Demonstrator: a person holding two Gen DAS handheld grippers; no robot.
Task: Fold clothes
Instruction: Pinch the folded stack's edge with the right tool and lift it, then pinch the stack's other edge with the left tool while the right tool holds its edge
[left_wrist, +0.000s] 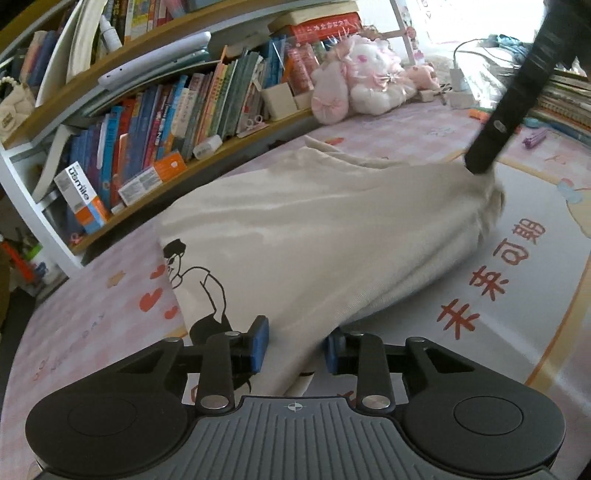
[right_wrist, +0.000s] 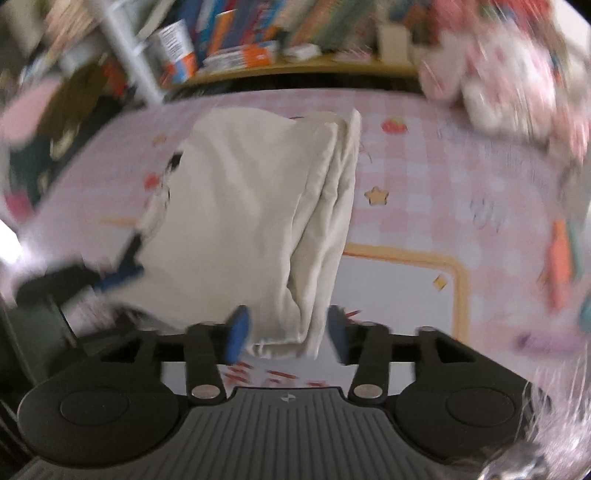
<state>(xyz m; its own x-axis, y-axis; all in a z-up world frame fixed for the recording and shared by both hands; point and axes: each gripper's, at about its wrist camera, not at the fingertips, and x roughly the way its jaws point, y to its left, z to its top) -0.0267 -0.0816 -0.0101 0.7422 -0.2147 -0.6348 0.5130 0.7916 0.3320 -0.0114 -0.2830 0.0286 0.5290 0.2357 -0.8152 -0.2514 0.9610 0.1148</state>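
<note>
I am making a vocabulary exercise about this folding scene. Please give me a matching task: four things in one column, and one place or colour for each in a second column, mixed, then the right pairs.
Things:
1. cream garment
2. plush toy
3. books
4. gripper pads

Descriptions:
A. blue
B. standing on the wooden shelf
C. pink and white, at the far end of the table near the shelf
D. lying on the pink table mat, with a black drawing of a man

Pairs: 1-D, 2-C, 3-B, 4-A

Crowded bookshelf (left_wrist: 155, 122), pink plush toy (left_wrist: 365, 77), pink checked mat (left_wrist: 388, 136)
</note>
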